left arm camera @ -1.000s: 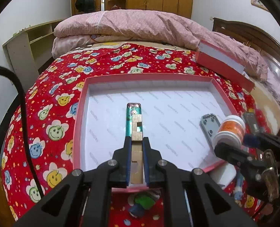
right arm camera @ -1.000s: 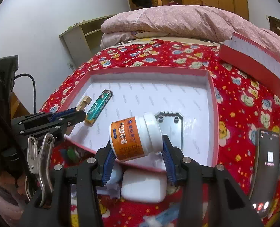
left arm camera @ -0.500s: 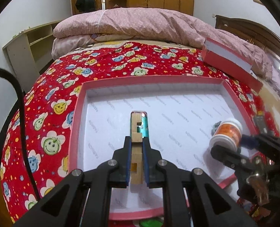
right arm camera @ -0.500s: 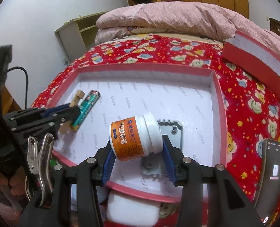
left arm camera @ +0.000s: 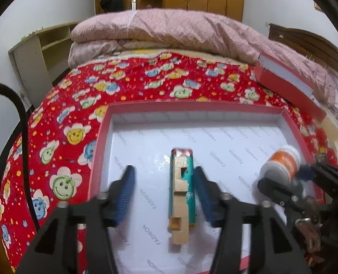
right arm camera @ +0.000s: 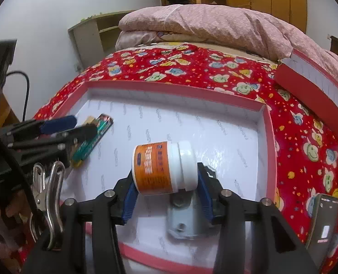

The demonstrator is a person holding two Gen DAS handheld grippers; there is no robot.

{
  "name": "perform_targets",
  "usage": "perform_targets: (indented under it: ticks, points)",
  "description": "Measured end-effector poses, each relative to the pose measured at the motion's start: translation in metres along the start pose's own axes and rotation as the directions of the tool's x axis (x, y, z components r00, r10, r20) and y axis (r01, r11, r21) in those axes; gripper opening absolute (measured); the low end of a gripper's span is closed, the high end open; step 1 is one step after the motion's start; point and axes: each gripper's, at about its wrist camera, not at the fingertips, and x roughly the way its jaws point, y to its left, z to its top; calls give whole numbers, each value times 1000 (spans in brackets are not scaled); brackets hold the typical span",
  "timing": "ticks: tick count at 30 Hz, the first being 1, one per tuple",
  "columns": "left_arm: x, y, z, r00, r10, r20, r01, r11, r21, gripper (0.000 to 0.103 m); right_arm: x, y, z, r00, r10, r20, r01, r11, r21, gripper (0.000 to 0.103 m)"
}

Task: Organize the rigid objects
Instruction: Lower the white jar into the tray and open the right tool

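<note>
A red-rimmed tray point(left arm camera: 100, 134) with a white floor lies on the bed. A notched wooden block point(left arm camera: 178, 196) rests in it against a green lighter point(left arm camera: 190, 180). My left gripper point(left arm camera: 163, 191) is open, its jaws standing apart on either side of the block. My right gripper point(right arm camera: 166, 193) is shut on an orange bottle with a white cap point(right arm camera: 163, 167), held lying sideways above a grey metal plate point(right arm camera: 186, 219) in the tray point(right arm camera: 269, 134). The bottle point(left arm camera: 280, 167) also shows at the right of the left wrist view.
A red lid point(right arm camera: 312, 86) lies at the back right on the flowered red blanket point(left arm camera: 61, 134). A phone point(right arm camera: 323, 223) lies right of the tray. A pink quilt point(left arm camera: 169, 29) is piled behind. A metal clip point(right arm camera: 46, 196) hangs by the left gripper.
My left gripper has opened and let go of the wooden block, which now lies in the tray beside the lighter. My right gripper has carried the bottle further over the tray.
</note>
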Motion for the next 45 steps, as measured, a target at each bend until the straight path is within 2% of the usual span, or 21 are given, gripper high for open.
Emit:
perform_targets:
  ticks: [2, 4, 6, 9, 18, 22, 26, 37, 45]
  points:
    - [4, -4, -1, 1000, 30, -5, -30, 999, 30, 65, 2, -1, 2, 1000, 16, 9, -16, 1000, 11, 63]
    - [5, -11, -2, 999, 51, 14, -52, 995, 79, 66, 6, 2, 4, 999, 41, 5, -41, 999, -7, 81]
    - [5, -13, -3, 997, 68, 31, -71, 993, 97, 68, 9, 9, 6, 999, 38, -6, -39, 998, -41, 87]
    - [9, -6, 0, 999, 42, 18, -43, 997, 60, 68, 13, 8, 10, 1000, 26, -8, -27, 999, -37, 87]
    - [16, -3, 9, 998, 63, 10, -63, 997, 42, 68, 19, 4, 20, 1000, 20, 9, -20, 1000, -19, 87]
    - [12, -4, 7, 1000, 24, -2, -24, 999, 43, 68, 16, 2, 20, 999, 45, 1, -45, 999, -19, 87]
    - [0, -6, 5, 1000, 7, 10, -7, 999, 42, 68, 6, -1, 19, 996, 91, 7, -91, 996, 16, 87]
    - [-39, 0, -7, 999, 20, 36, -22, 998, 52, 68, -28, 2, 19, 994, 92, 66, -95, 995, 33, 87]
    - [-68, 14, -35, 999, -6, 39, 7, 1000, -19, 69, -54, 13, 3, 993, 99, 68, -101, 995, 21, 87]
